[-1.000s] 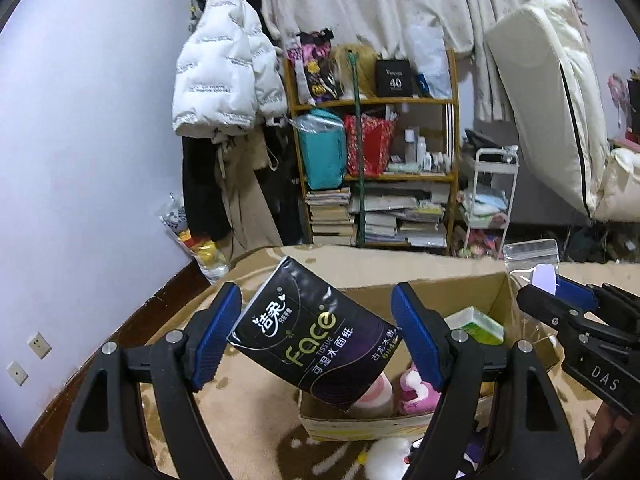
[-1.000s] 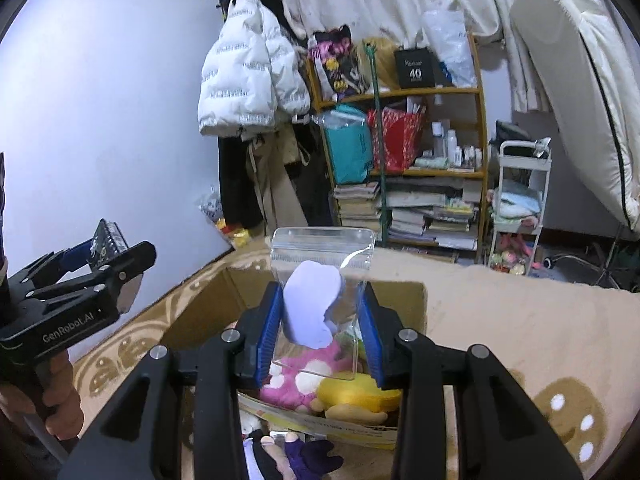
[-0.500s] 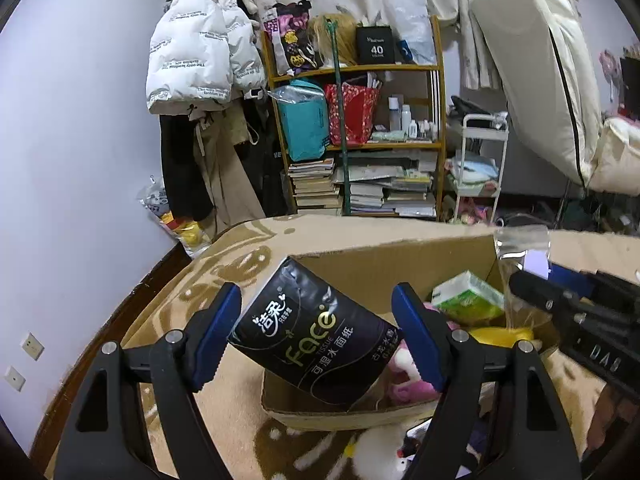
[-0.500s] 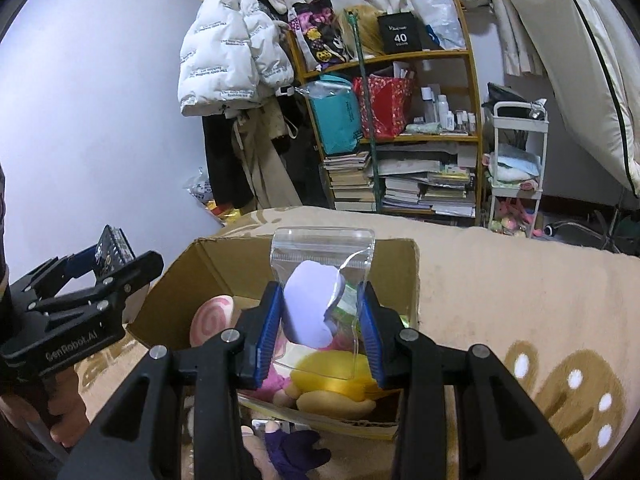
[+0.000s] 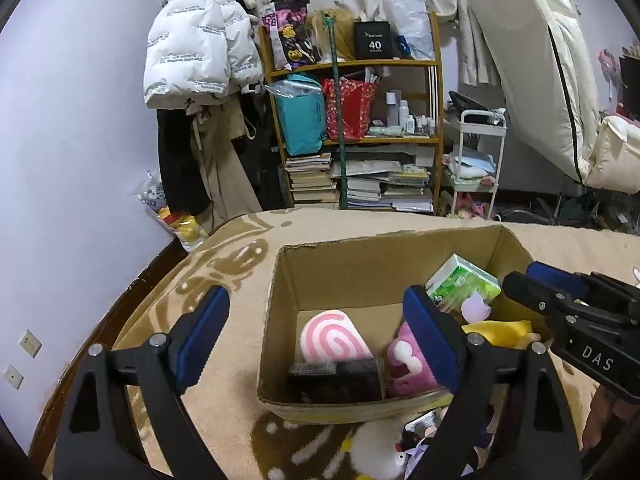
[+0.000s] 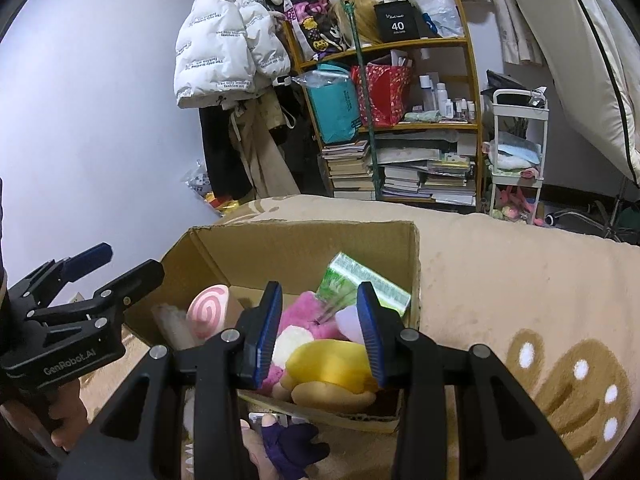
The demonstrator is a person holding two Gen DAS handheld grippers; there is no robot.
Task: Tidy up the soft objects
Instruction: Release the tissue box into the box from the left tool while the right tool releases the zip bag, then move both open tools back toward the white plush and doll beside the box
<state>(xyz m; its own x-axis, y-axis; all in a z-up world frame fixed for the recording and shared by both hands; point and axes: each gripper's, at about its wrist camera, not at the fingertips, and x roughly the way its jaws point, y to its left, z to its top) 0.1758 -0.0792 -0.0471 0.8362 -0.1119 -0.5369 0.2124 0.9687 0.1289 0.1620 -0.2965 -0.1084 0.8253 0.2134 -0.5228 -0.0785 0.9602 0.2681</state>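
The left gripper [image 5: 316, 336] is spread wide with nothing between its blue pads, poised over the near-left part of the cardboard box [image 5: 348, 268]. Below it, against the near wall, lies the black tissue pack [image 5: 336, 378], with the pink swirl cushion [image 5: 334, 338] just behind. The right gripper [image 6: 320, 330] is also released and empty, above the yellow plush [image 6: 328, 362] and pink plush [image 6: 300, 314]. The bagged lilac piece [image 6: 349, 320] rests beside the green tissue pack [image 6: 362, 284], by the right finger.
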